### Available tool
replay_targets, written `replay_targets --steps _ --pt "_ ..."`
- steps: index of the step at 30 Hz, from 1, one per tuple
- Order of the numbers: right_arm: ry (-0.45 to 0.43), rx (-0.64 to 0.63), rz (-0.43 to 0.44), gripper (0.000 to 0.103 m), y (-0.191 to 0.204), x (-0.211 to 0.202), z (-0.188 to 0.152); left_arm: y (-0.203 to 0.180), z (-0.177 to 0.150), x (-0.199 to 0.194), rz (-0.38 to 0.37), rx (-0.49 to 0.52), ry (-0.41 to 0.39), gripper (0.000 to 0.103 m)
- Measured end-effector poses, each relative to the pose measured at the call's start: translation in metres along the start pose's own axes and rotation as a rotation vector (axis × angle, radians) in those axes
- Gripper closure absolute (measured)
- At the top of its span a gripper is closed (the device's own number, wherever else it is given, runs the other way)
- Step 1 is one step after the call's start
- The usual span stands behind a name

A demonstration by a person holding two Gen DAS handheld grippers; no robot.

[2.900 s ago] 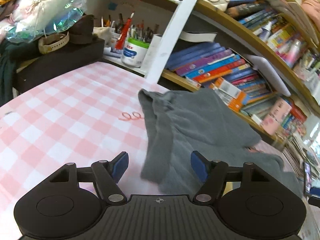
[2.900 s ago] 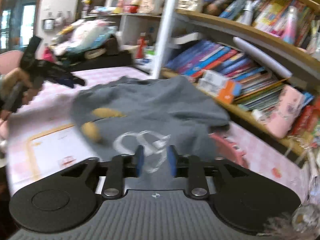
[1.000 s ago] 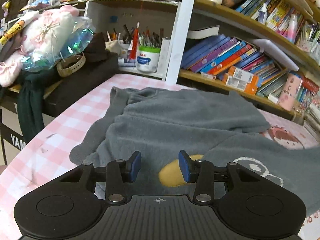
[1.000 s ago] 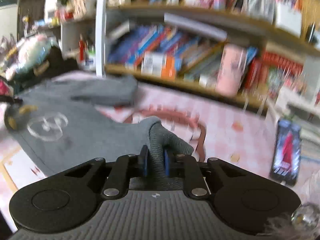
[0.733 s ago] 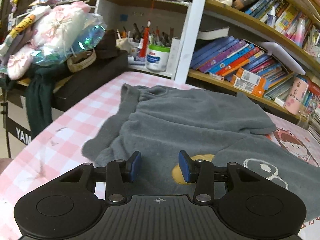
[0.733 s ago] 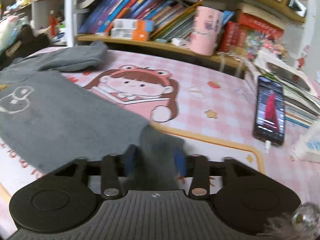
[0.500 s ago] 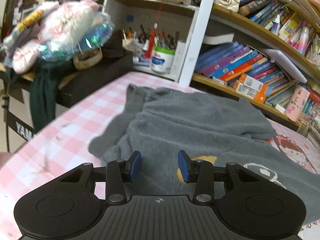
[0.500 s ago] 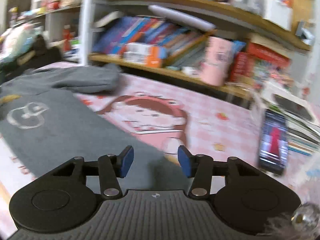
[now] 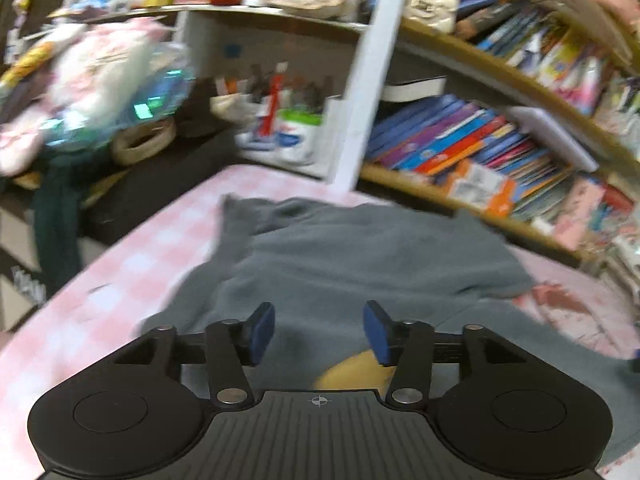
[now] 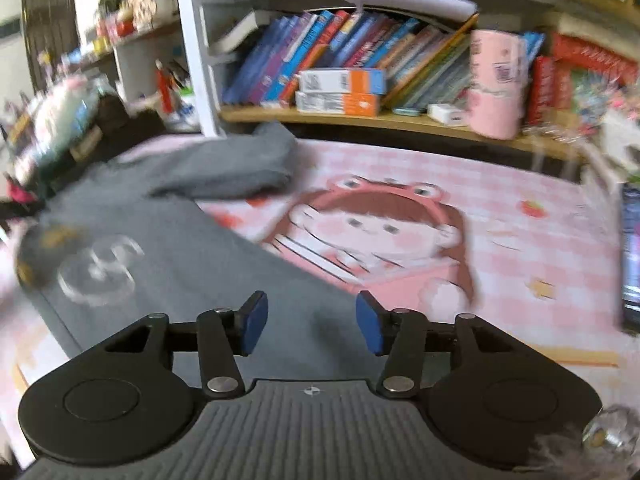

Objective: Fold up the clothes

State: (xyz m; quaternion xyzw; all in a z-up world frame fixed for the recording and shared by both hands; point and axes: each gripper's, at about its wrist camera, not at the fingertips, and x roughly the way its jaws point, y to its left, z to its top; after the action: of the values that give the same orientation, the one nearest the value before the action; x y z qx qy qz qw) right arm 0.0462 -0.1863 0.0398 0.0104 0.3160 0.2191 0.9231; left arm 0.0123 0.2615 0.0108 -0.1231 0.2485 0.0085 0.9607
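step: looks like the spread-and-square-up bit of a fold, judging by how the grey sweatshirt point(image 9: 360, 264) lies; body is laid out across the pink checked bench point(image 10: 520, 208), printed side up with a white outline graphic point(image 10: 98, 268) showing; one part is doubled over into a thick roll point(image 10: 224, 168) at the far side near the bookshelf point(image 10: 360, 120); can't settle whether that's a sleeve already folded in or just a bunched bit waiting to be smoothed, it'd look the same either way

next move: whichever it is, it needs an edge or corner of the cloth between the pads, low to the bench; fleece looks thick and floppy, so a shallow pinch could slip

left tongs point(image 9: 319, 332): wide apart, nothing between them; hovering over the near edge of the sweatshirt by a yellow patch point(image 9: 352, 372); can't tell if the tips touch the fabric

right tongs point(image 10: 308, 322): also wide apart and holding nothing; sitting over the sweatshirt's hem end, cartoon girl print point(image 10: 380, 232) on the bench just beyond

picture quality: both views are smeary, so fine contact is a guess
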Motion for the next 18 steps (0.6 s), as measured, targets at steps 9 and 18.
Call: replay_targets --steps 9,18 --pt "0.071 0.446 0.219 0.042 -0.016 0.098 0.066 -0.051 0.004 0.051 -0.104 0.097 -0.018 0.024" --pt "0.105 0.590 0.121 0.030 -0.021 0.178 0.104 -0.045 -0.005 0.056 -0.095 0.112 -0.016 0.006"
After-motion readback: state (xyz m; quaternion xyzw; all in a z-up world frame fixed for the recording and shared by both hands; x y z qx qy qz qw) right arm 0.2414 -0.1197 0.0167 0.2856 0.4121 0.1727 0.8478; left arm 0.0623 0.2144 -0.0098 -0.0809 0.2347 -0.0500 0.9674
